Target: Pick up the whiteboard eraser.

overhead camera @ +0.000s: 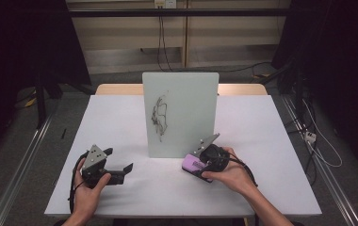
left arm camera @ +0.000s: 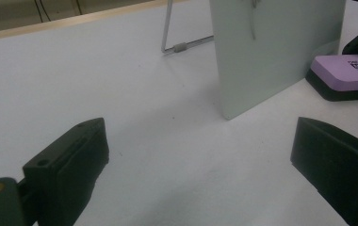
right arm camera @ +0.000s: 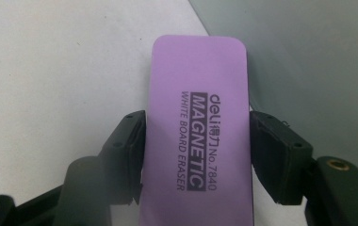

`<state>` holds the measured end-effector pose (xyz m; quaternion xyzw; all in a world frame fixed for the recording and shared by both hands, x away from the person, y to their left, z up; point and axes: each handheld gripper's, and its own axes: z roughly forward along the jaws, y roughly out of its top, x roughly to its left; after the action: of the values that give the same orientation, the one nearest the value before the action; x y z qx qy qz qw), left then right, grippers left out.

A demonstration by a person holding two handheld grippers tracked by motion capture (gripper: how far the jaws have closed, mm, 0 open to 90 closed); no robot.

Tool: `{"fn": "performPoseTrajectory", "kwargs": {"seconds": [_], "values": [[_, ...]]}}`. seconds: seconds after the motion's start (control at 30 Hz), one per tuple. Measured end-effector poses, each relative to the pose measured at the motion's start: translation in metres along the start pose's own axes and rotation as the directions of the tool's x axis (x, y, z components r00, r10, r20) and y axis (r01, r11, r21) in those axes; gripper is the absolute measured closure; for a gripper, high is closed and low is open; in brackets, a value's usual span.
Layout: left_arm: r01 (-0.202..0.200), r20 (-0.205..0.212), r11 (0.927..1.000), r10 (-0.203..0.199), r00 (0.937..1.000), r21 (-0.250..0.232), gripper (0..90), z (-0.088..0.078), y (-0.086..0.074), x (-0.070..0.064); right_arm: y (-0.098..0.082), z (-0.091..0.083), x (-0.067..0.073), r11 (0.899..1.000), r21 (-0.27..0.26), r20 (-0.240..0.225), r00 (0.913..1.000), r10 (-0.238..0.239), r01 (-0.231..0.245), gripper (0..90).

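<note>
At inspection, the right gripper [right arm camera: 196,155] had its jaws drawn in against the long sides of a flat purple whiteboard eraser with a black felt base and printed label [right arm camera: 198,136]. Both pads were seen touching its edges at about mid-length. The eraser lay on the white tabletop [overhead camera: 120,117], just beside the foot of an upright pale-green glass drawing board bearing a black scribble [overhead camera: 179,113].

The left gripper [overhead camera: 116,172] rested on the tabletop, well apart from the board, its jaws standing wide with nothing between them.

Judged step: securing the eraser for lifting to the scribble [overhead camera: 159,115].

Recommendations:
- The grip sat square and centred; it should be confirmed firm before any lift, as the smooth plastic sides could slip.
- The lift should go straight up and clear of the board's lower edge, since the eraser lay close to it.
- The felt face should be turned flat to the glass before wiping.
- The board stood on a thin wire stand [left arm camera: 182,47]; light pressure was advised, with the left gripper free to steady it.
</note>
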<state>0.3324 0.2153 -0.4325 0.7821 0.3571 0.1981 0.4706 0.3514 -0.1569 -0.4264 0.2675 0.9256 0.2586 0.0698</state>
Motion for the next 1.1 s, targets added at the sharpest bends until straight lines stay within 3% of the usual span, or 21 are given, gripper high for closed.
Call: {"fn": "performPoseTrajectory", "kwargs": {"seconds": [0.27, 0.6, 0.97, 1.1], "values": [[-0.003, -0.002, 1.0000, 0.003, 1.0000, 0.004, 4.7, 0.0001, 0.0000, 0.0000, 0.0030, 0.0011, 0.0042, 0.999, 0.024, 0.029, 0.9990, -0.034, 0.034, 40.5], [-0.003, -0.005, 1.0000, 0.003, 1.0000, -0.001, 4.7, -0.0009, -0.0006, 0.0004, 0.0067, 0.0023, 0.0044, 0.998, 0.057, 0.030, 0.9989, -0.036, 0.034, 41.0], [-0.001, -0.008, 1.0000, 0.001, 1.0000, -0.001, 4.7, -0.0015, -0.0007, 0.0005, 0.0048, -0.0004, 0.0062, 0.999, 0.017, 0.029, 0.9985, -0.047, 0.046, 41.3], [-0.017, -0.018, 0.9998, 0.017, 0.9997, 0.001, 4.7, -0.0020, -0.0011, 0.0004, 0.0048, -0.0064, 0.0067, 0.998, -0.029, 0.037, 0.9981, -0.049, 0.050, 41.4]]}}
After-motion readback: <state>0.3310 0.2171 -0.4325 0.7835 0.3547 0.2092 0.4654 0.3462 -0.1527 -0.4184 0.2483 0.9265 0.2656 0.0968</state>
